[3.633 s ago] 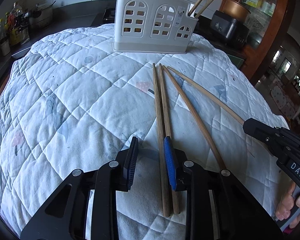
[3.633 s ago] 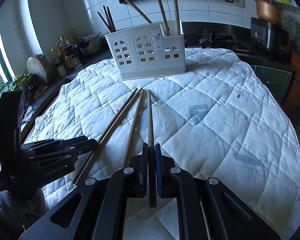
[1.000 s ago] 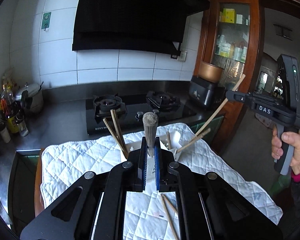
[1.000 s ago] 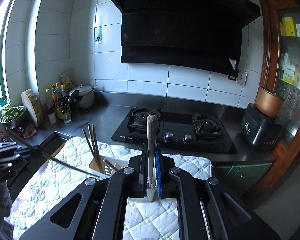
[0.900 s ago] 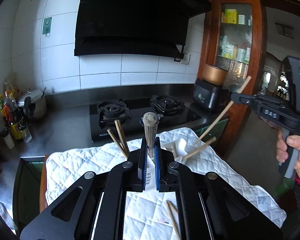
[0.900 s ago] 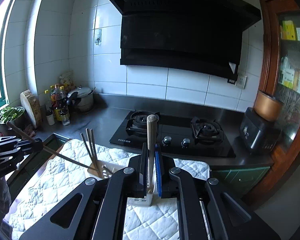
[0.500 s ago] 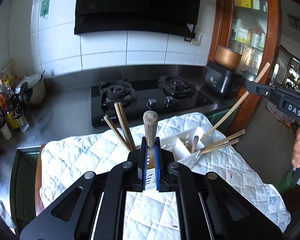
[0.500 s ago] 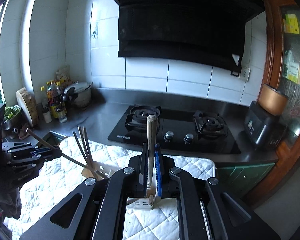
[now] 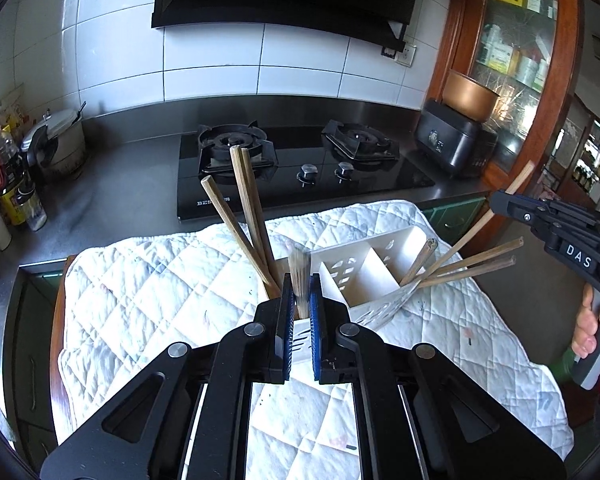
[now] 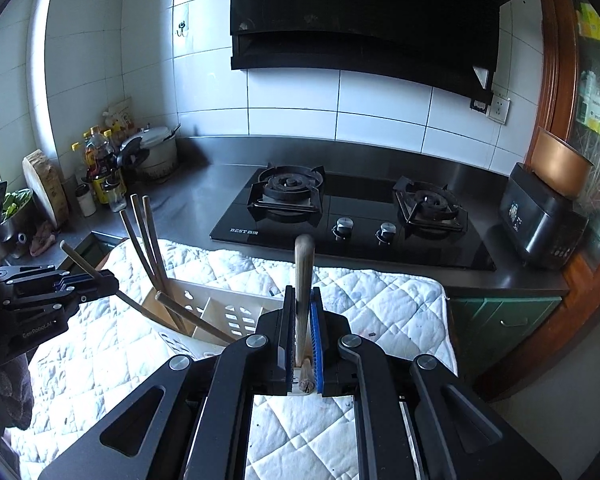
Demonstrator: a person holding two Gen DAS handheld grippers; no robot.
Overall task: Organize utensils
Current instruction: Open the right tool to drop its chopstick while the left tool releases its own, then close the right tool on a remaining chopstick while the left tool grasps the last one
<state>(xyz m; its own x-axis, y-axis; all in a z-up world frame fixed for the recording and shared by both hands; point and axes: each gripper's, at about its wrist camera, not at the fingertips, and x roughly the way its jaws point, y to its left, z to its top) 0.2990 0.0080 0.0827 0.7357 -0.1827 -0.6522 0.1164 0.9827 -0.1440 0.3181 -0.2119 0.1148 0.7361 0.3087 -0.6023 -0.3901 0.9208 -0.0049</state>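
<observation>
While the left wrist view looks down over the quilted cloth (image 9: 148, 280) that covers the table, the left tool (image 9: 299, 304) has its blue pads pressed together on a wooden chopstick (image 9: 299, 272), whose blurred upper end stands between them. Just beyond the pads sits the white utensil holder (image 9: 384, 256), a slotted plastic caddy with several compartments. Three chopsticks lean out of its left compartment (image 9: 246, 208), and more lean out to the right at its far end (image 9: 472, 264). At the right edge, a hand grips the right tool (image 9: 500, 202), which pinches a second chopstick (image 9: 520, 180) slanting down toward the holder's right end.

In the right wrist view, the right tool (image 10: 302, 332) is closed on its chopstick (image 10: 303, 276), which stands nearly upright between the pads, its lower end over the holder's near white edge. The holder (image 10: 228, 312) lies to the left on the cloth, with sticks leaning out of it. The left tool (image 10: 108, 280) reaches in from the left edge, clamped on its own stick above the holder's left compartment. Behind the table are a gas hob (image 10: 352, 216) and a range hood (image 10: 360, 12).
</observation>
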